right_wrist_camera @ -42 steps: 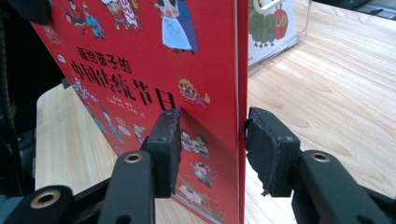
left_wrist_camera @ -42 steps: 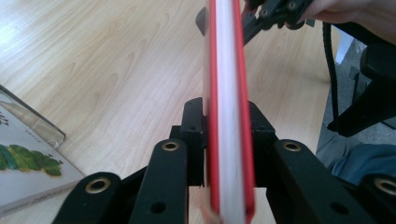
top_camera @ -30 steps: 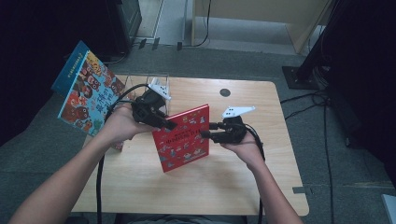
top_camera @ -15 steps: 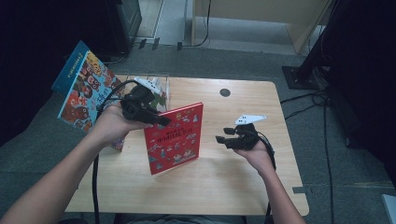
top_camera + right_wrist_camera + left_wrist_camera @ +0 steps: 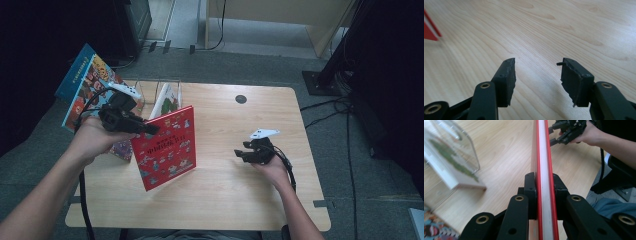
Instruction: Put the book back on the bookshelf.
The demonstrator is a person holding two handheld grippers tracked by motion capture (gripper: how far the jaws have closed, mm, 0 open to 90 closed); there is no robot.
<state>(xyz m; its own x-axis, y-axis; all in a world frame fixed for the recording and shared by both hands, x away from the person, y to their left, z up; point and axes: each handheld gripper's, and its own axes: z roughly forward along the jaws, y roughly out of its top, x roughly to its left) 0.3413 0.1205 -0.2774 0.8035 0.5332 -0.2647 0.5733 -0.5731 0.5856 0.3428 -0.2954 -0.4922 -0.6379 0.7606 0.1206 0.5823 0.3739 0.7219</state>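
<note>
Along our left tool (image 5: 541, 192) we see its jaws clamping the red book's (image 5: 543, 157) white page edge. From above, that book (image 5: 165, 147) stands tilted on the counter (image 5: 225, 200), its yellow title unreadable. Our right tool (image 5: 537, 80) hangs open, its jaws just widened, nothing between them.

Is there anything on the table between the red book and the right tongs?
No. In the high view only bare wooden table lies between the red book, clamped in the left tongs, and the open right tongs.
</note>
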